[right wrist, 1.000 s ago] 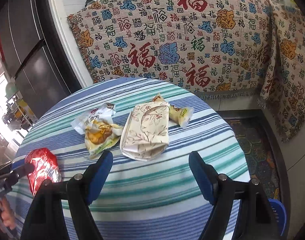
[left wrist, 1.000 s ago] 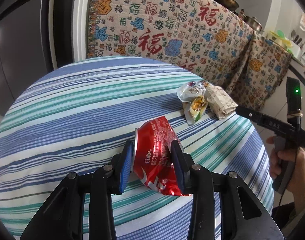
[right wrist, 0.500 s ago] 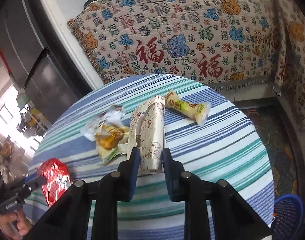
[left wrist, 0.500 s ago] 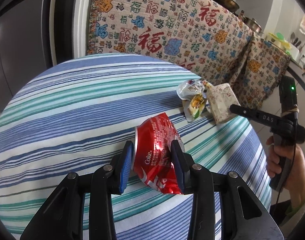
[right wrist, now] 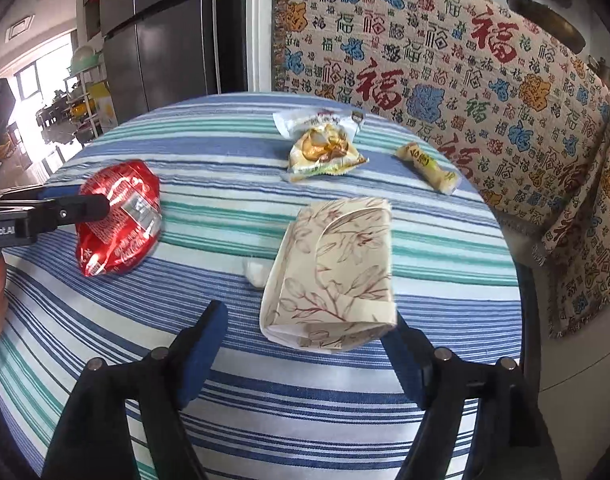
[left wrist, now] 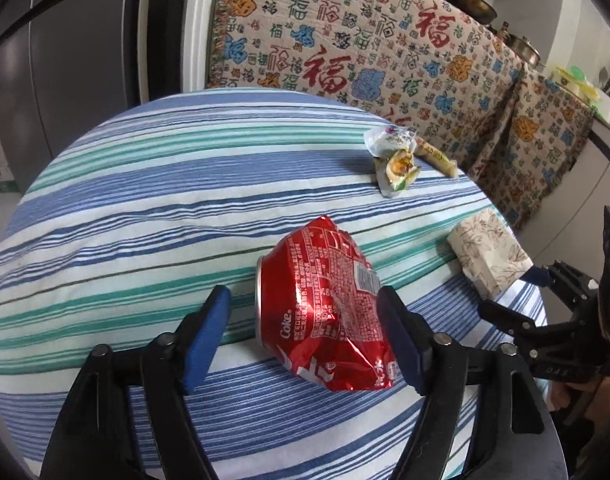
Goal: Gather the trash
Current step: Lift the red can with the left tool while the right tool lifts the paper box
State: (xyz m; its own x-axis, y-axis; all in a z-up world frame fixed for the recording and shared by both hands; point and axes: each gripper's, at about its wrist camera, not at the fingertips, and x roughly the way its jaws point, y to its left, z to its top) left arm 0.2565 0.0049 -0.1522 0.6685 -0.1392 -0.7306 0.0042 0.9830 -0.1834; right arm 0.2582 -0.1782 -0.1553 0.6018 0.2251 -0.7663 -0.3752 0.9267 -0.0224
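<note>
Soft daylight, window glare left, fisheye-warped edges.

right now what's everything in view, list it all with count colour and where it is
crushed cola can: one, red, on the table between the left gripper's opening jaws, left pad clear of it
tissue pack: one, cream with brown leaf print, near table edge, between the right gripper's opening jaws
opened snack wrapper: one, white and yellow, far side of table
small snack bar: one, yellow, far right of table
white scrap: one, beside the tissue pack
tablecloth: one, blue, green and white stripes, on the round table
patterned cloth: cream with red and blue characters, draped behind the table
fridge: dark grey, back left
left gripper: black, blue pads
right gripper: black, blue pads
</note>
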